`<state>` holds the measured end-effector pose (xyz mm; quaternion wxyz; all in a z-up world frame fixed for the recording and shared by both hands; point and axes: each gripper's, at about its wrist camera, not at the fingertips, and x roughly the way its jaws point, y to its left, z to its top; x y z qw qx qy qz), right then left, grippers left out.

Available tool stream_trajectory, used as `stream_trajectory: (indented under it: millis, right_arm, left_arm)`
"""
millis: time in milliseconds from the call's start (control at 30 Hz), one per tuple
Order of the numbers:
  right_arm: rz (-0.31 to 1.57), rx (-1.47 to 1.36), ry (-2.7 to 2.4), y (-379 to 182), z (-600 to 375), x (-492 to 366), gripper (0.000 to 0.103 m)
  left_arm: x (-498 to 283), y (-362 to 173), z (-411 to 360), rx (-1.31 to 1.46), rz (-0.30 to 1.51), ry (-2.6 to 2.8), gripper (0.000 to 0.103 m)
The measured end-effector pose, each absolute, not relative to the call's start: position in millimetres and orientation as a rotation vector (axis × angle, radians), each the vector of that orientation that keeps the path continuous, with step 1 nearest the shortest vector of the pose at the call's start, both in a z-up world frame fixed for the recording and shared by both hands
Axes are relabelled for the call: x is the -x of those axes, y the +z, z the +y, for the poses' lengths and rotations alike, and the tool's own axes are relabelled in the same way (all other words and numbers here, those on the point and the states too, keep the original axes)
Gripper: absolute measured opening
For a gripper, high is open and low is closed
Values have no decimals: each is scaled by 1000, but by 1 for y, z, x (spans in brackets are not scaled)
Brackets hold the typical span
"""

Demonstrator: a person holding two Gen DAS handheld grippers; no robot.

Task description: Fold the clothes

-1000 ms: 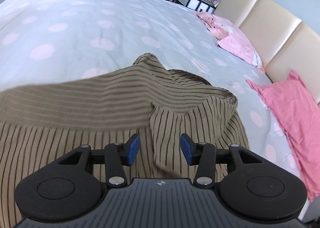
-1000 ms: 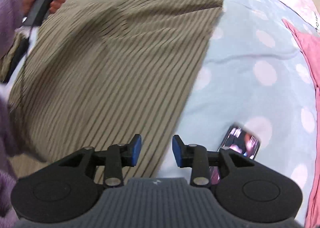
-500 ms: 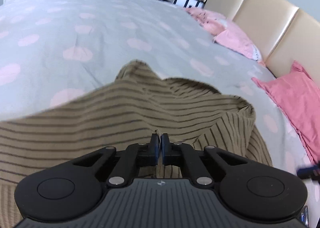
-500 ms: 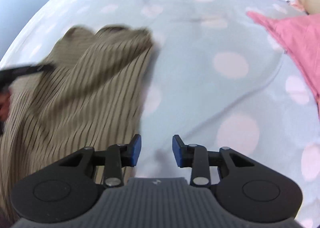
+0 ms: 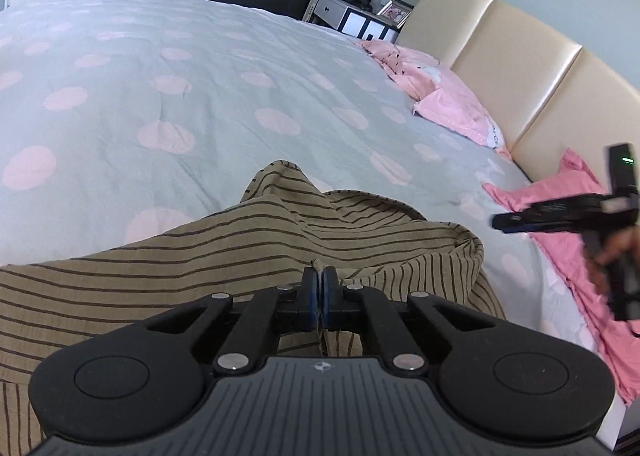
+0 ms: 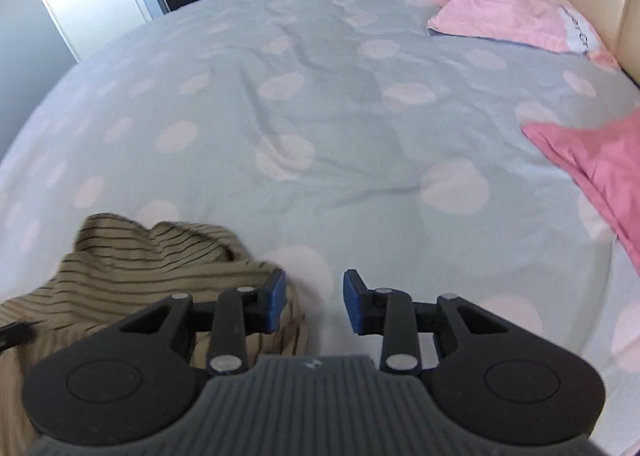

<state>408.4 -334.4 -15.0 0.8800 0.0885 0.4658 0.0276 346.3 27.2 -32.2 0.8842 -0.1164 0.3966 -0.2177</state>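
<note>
Pinching a fold of the striped shirt [image 5: 280, 248], the left gripper [image 5: 319, 288] is shut. The right gripper [image 6: 314, 296], jaws closing on nothing, sits by the shirt's right edge.

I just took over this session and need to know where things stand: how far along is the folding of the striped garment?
Early stage. Done: nothing looks folded; the striped garment lies rumpled on the bedspread. In hand: the left gripper is shut on a pinch of its fabric. The right gripper, jaws apart with nothing between them, hangs at the garment's edge. Left: a second grip, spreading it flat, and every fold.
</note>
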Motion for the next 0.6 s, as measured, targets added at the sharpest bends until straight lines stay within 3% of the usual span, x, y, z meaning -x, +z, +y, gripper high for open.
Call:
stream_trajectory:
  millis: [167,200,400,600]
  right_arm:
    - [1031,-195,101,-30,-322,-430,23]
    - [1030,-174,105,-31,-318,-431,1]
    - [991,-130,119,-28,-306,-441,0]
    - [987,-134,86,-42,-299,-452,0]
  left_arm:
    - [-343,-31,36,270,809,-466,1]
    - [-342,-30,38,274,804,-469,1]
    - [-332,-24,52,240,794,-392,0]
    - [-341,-50,68,236,850,-303,1]
